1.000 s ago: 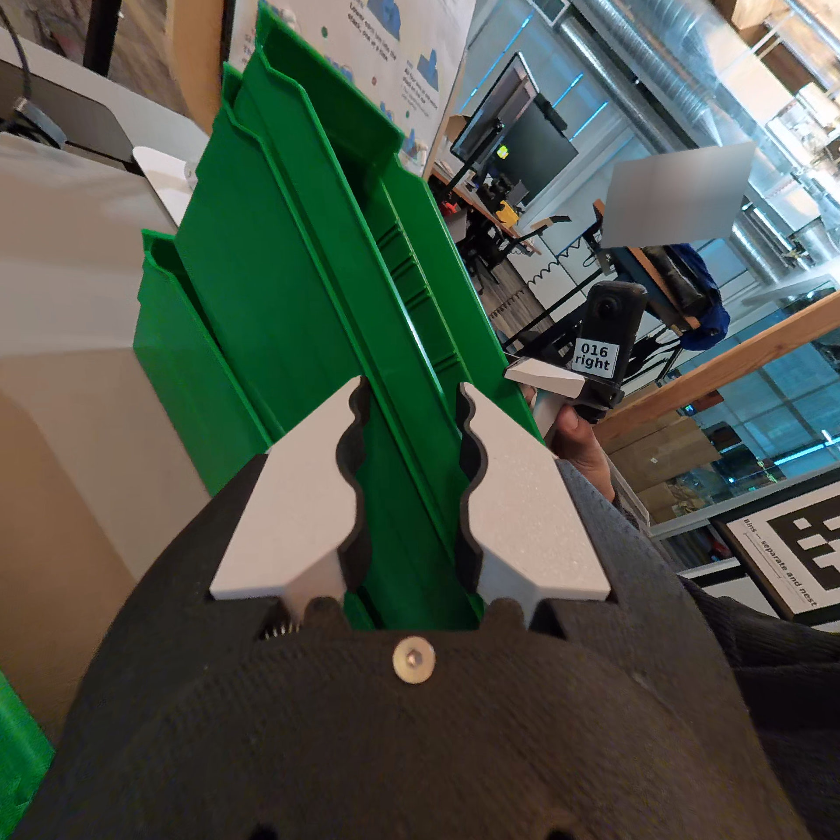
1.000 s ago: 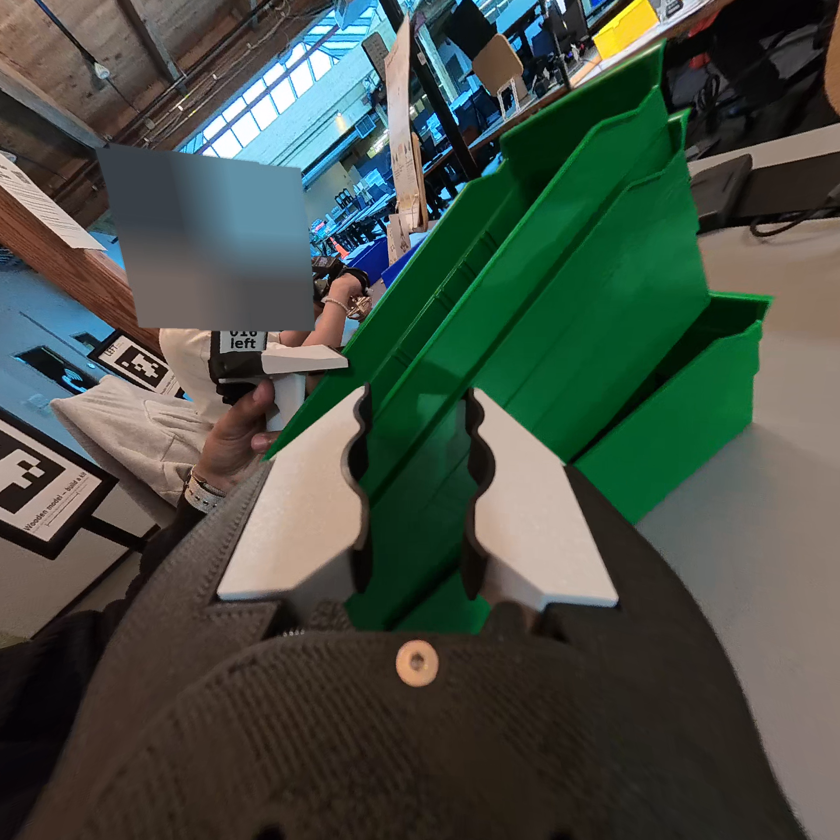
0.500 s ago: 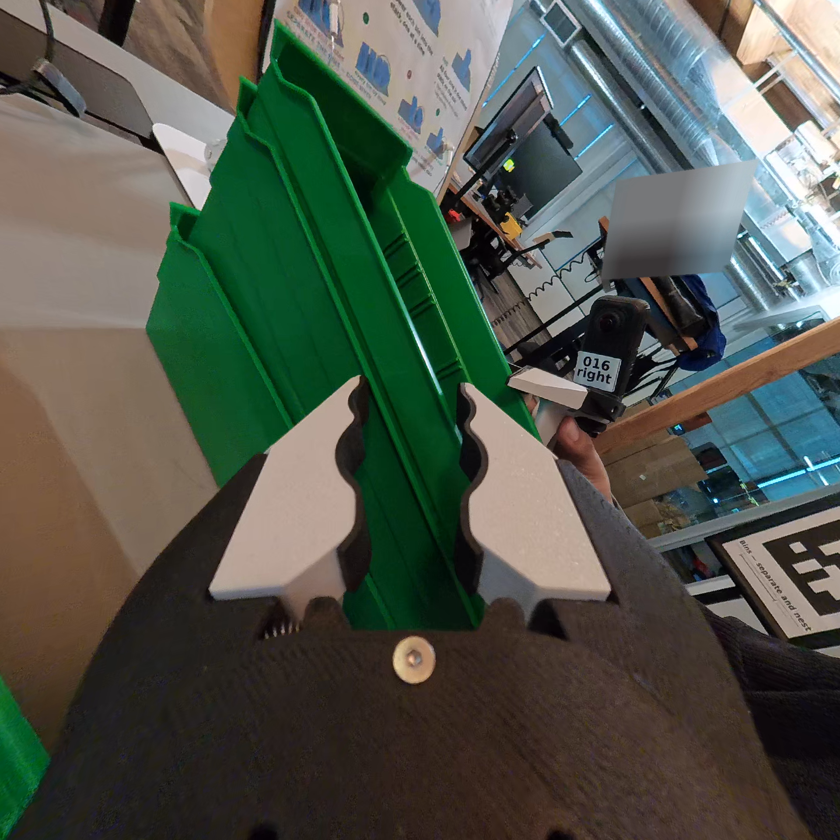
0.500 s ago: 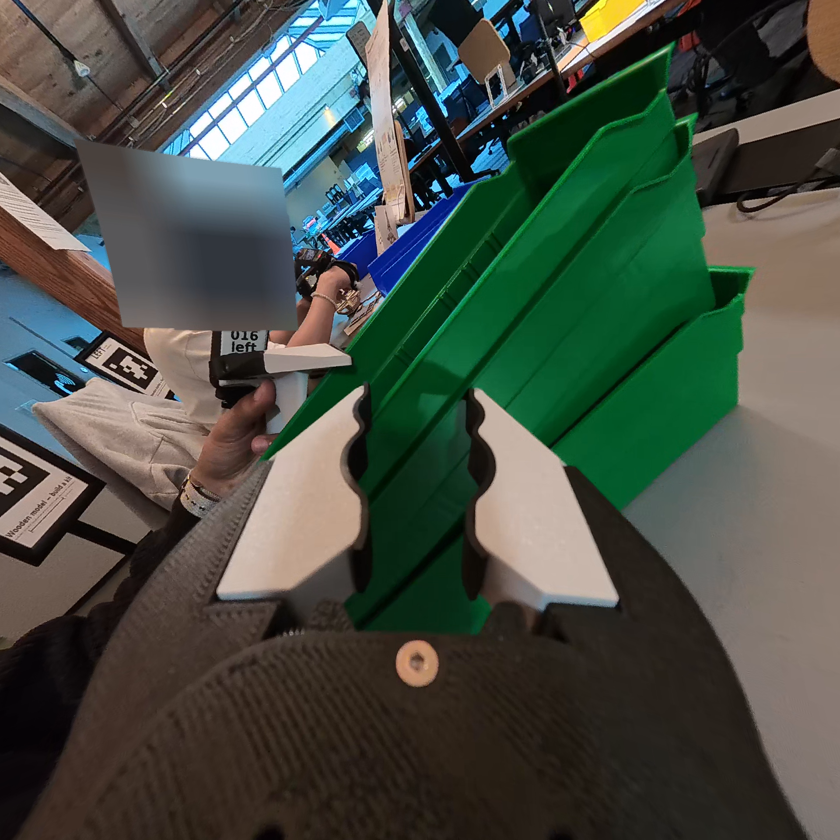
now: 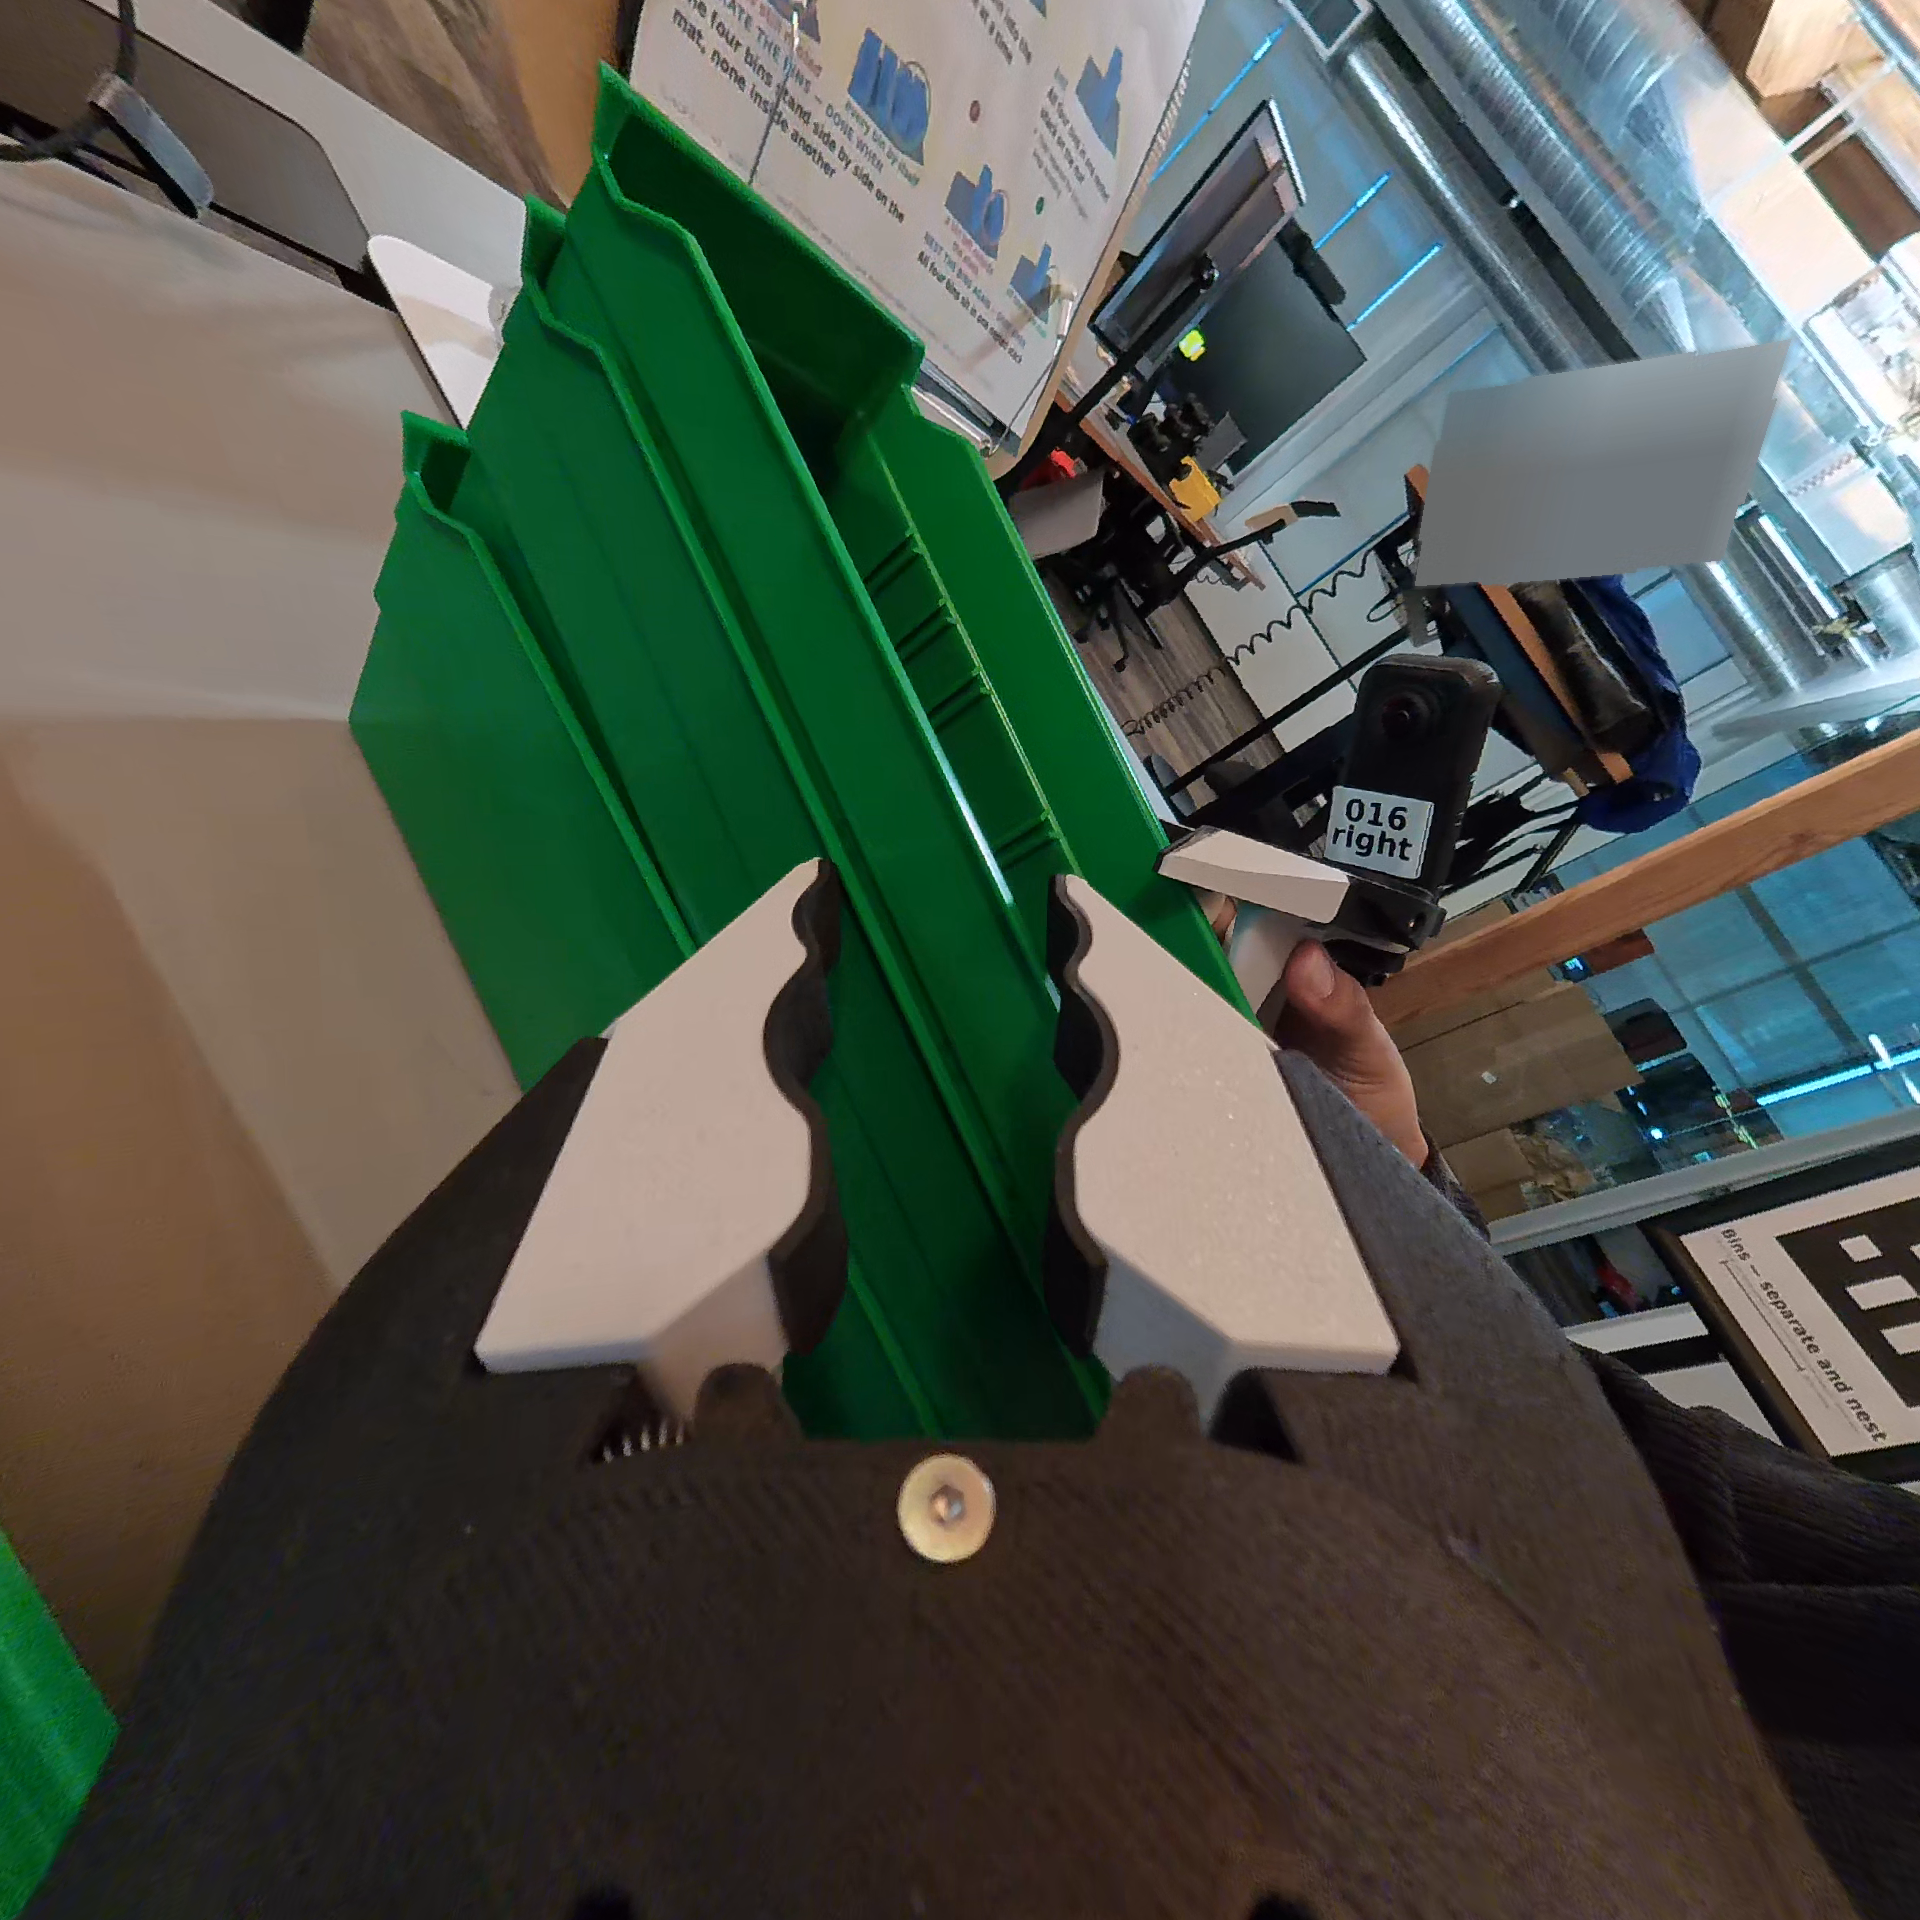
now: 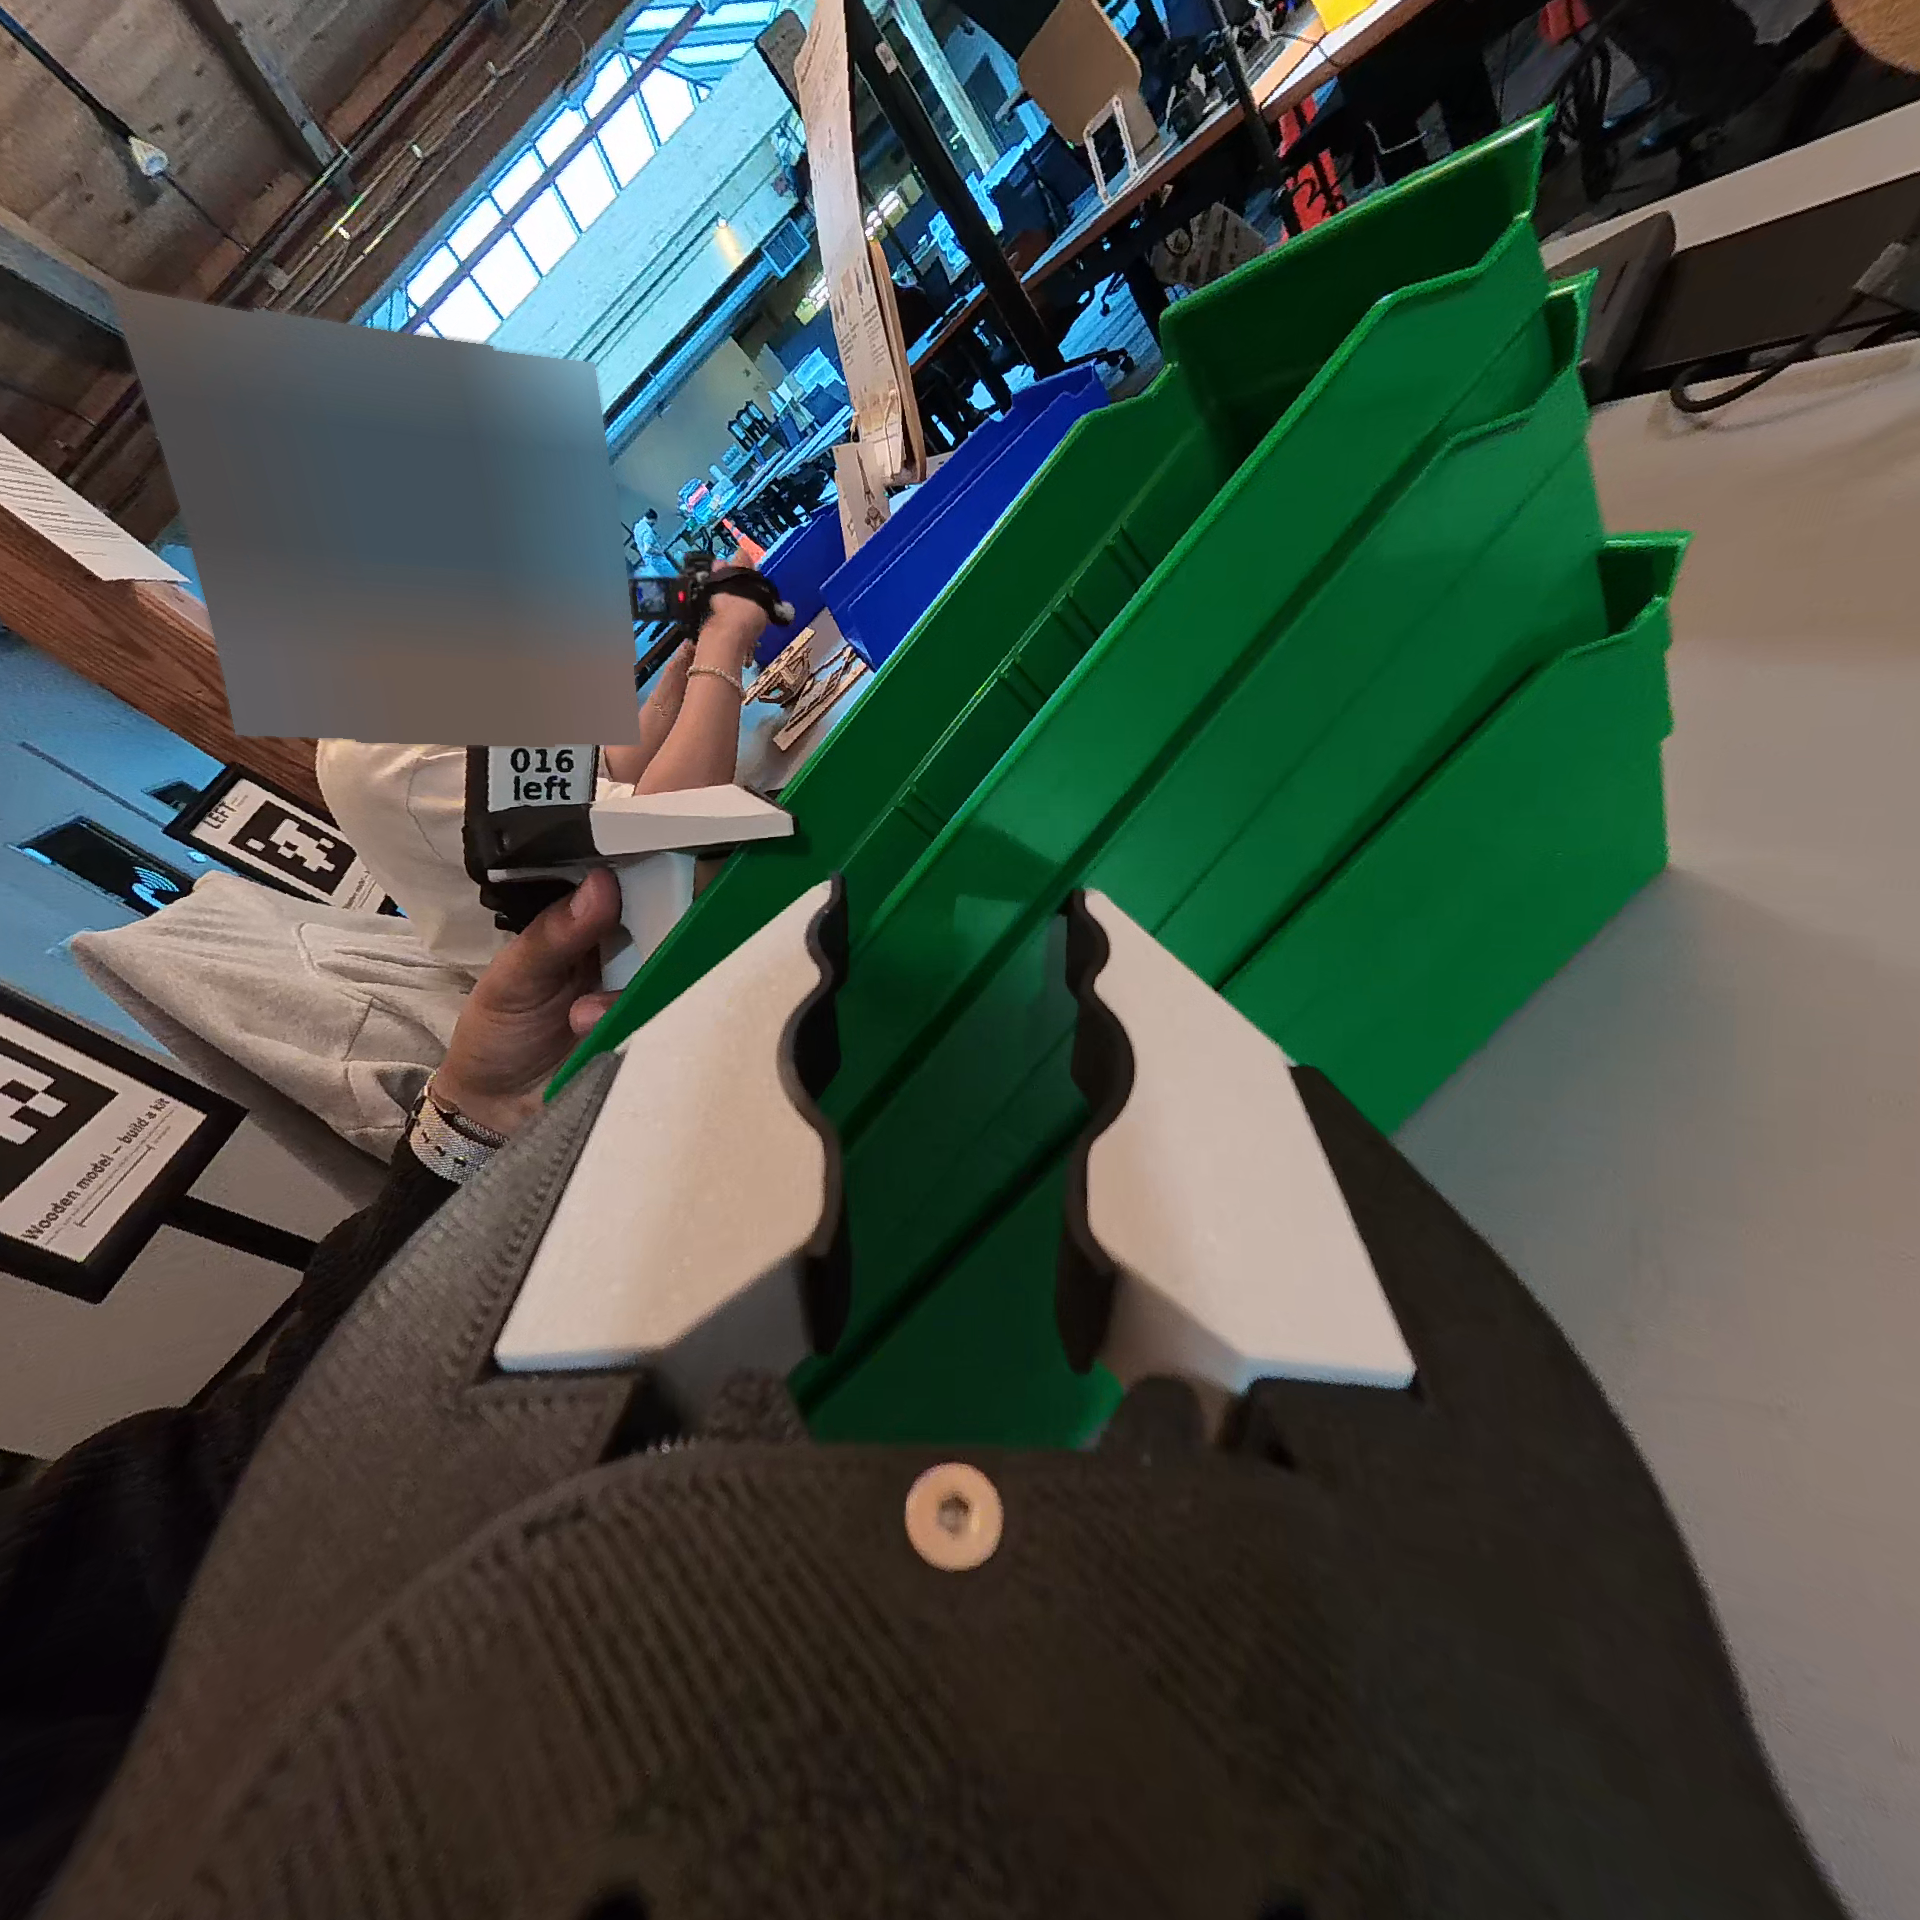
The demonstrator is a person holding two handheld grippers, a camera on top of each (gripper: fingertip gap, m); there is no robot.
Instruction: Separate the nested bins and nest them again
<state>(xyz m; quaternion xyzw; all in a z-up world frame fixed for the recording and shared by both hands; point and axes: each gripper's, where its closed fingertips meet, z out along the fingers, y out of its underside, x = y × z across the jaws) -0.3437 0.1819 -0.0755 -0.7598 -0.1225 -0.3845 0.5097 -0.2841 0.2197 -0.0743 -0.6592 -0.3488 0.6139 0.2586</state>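
Note:
Three long green bins sit one inside another on the pale table. The bottom bin (image 5: 468, 727) (image 6: 1455, 831) rests on the table. The upper bins (image 5: 727, 436) (image 6: 1351, 436) sit tilted in it, their far ends raised. My left gripper (image 5: 940, 883) is shut on the left side rim of the upper bins. My right gripper (image 6: 956, 899) is shut on the opposite side rim. Each gripper shows in the other's view, the right one (image 5: 1247, 883) and the left one (image 6: 707, 821), at the bins' near end. The bins' near ends are hidden behind the gripper bodies.
Blue bins (image 6: 935, 540) stand beyond the green ones. A black device with a cable (image 6: 1766, 301) lies on the table (image 6: 1714, 1143) at the far right. An instruction board (image 5: 935, 135) stands behind. Another green object (image 5: 42, 1714) shows at the lower left edge.
The held upper bins have come down deeper into the bottom bin and tilt less. Both grippers moved with them and kept the same grip.

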